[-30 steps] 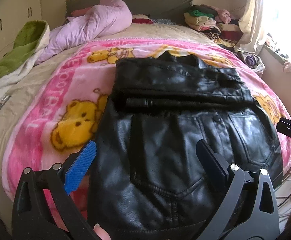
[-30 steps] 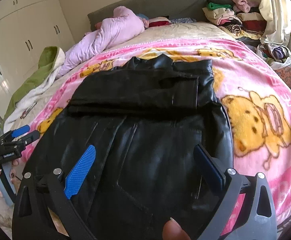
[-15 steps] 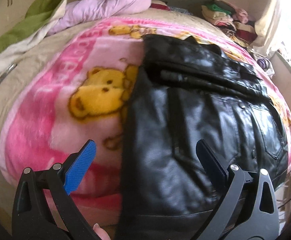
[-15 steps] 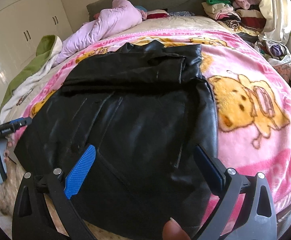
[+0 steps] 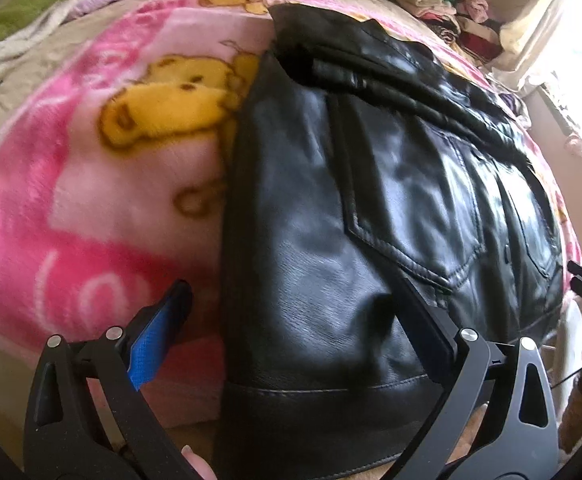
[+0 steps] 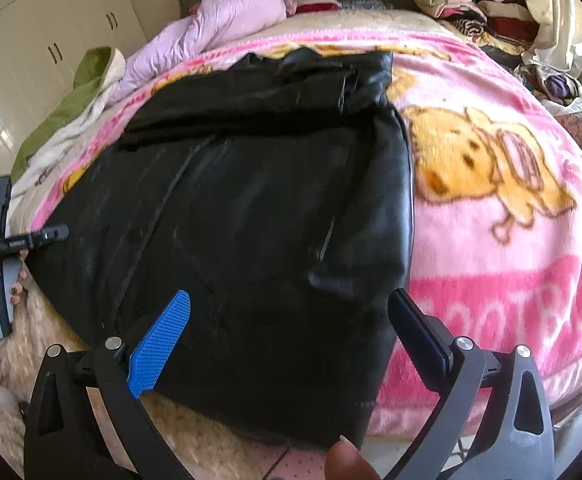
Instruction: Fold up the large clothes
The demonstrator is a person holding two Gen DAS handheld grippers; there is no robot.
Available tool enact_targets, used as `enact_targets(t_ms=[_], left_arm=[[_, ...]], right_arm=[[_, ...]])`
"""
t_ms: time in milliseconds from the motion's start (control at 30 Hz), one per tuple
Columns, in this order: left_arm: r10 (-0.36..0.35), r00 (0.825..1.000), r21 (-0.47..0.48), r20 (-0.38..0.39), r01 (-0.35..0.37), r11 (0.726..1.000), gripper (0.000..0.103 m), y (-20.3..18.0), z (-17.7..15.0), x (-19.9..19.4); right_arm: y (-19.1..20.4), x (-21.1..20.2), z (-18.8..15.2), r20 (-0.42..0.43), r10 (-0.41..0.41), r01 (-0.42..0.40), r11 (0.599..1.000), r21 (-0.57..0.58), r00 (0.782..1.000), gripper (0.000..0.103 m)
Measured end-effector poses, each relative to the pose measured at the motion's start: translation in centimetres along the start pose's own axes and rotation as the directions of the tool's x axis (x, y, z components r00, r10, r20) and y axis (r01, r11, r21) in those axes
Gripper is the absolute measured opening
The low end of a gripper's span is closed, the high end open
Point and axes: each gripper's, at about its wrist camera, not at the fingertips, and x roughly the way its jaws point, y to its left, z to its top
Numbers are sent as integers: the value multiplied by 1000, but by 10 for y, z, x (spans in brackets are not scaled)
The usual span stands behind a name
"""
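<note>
Black leather jacket (image 5: pixel 351 208): probably heavy, stiff, slick. Grip bottom hem corners. Left gripper (image 5: pixel 291 316) and right gripper (image 6: pixel 291 320): jaws wide apart, empty.

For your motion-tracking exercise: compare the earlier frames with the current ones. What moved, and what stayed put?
Both open claws, left and right, dropped closer toward the near hem of the black leather jacket, the left one swinging toward its left edge. Nothing was gripped. The jacket stayed folded on the pink blanket.

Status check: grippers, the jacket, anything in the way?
Left gripper open, at jacket's near-left hem corner. Right gripper open, at near-right corner. Black jacket flat on pink blanket, top folded down. Nothing lying on the jacket.
</note>
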Motion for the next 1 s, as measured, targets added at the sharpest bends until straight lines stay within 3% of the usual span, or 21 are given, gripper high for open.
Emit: enact_targets(t_ms=[67, 133, 233, 433, 500, 633, 733, 900, 1000], left_arm=[[-27, 1000, -8, 8, 27, 1000, 83, 1, -3, 0], [-68, 998, -11, 10, 68, 998, 63, 0, -4, -2], [-67, 997, 6, 27, 66, 998, 52, -3, -7, -6], [-74, 997, -2, 27, 74, 997, 51, -2, -7, -8], [-79, 997, -8, 24, 79, 997, 51, 0, -8, -7], [-94, 995, -20, 24, 94, 995, 47, 3, -10, -9], [-72, 997, -4, 34, 73, 997, 38, -1, -9, -12], [-62, 994, 12, 86, 61, 998, 10, -6, -5, -25], [-99, 988, -17, 115, 101, 995, 6, -4, 5, -34]], right_arm=[[-1, 1, -5, -22, -7, 7, 1000, -5, 1000, 99], [-6, 2, -12, -43, -8, 8, 1000, 3, 999, 99], [-12, 2, -20, -64, 13, -12, 1000, 15, 998, 99], [-20, 18, -38, -174, 119, -109, 992, 64, 978, 98], [-22, 19, -44, -172, 134, -123, 990, 76, 976, 97], [-20, 12, -45, -148, 94, -88, 995, 50, 984, 48], [-22, -3, -39, -109, 136, -129, 989, 65, 985, 22], [-21, -34, -18, 22, 258, -259, 963, 68, 966, 16], [-22, -50, 4, 130, 320, -330, 942, 60, 938, 16]])
